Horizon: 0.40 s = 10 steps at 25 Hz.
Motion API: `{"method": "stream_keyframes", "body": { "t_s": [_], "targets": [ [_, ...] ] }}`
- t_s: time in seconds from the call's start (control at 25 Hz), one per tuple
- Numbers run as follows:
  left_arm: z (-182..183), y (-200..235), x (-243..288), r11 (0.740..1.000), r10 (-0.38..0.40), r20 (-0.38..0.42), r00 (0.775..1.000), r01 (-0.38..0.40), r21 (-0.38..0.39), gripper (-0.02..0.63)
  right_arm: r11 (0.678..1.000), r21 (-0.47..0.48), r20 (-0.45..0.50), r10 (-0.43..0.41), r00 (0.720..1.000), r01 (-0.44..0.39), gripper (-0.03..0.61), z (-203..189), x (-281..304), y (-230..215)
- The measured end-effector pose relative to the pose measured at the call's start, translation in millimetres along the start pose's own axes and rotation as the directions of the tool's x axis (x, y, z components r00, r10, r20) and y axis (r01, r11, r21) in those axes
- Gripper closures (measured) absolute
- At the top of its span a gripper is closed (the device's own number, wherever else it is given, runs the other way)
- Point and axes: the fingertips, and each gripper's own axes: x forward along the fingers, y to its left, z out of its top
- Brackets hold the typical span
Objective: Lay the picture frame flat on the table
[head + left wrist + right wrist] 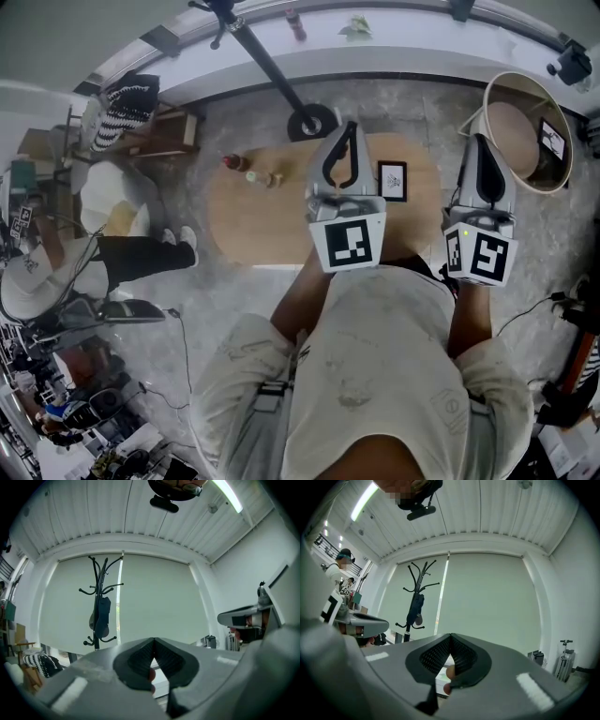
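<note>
A small black picture frame (392, 180) with a white mat sits on the far right part of the oval wooden table (253, 220). From above I cannot tell how steeply it leans. My left gripper (346, 129) is held above the table just left of the frame, jaws shut with nothing between them. My right gripper (476, 141) is raised past the table's right end, also shut and empty. Both gripper views look up at a window blind. The left gripper (153, 639) and right gripper (450, 634) each show their pads meeting at the tip, and neither view shows the frame.
Two small bottles (234, 162) (263, 178) stand on the table's far left. A coat rack's round base (312, 122) sits on the floor behind the table. A round bin (525, 131) is at the right. A seated person (56, 267) is at the left.
</note>
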Motion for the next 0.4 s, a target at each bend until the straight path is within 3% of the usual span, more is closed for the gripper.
{"method": "stream_keyframes", "body": {
  "t_s": [0.4],
  "targets": [
    [-0.8,1.6,1.4,1.000,0.004,-0.014,1.000,-0.004,-0.006,0.609,1.000,0.000,-0.005,0.003,1.000,-0.003,0.577,0.3,3.0,-0.6]
  ]
}}
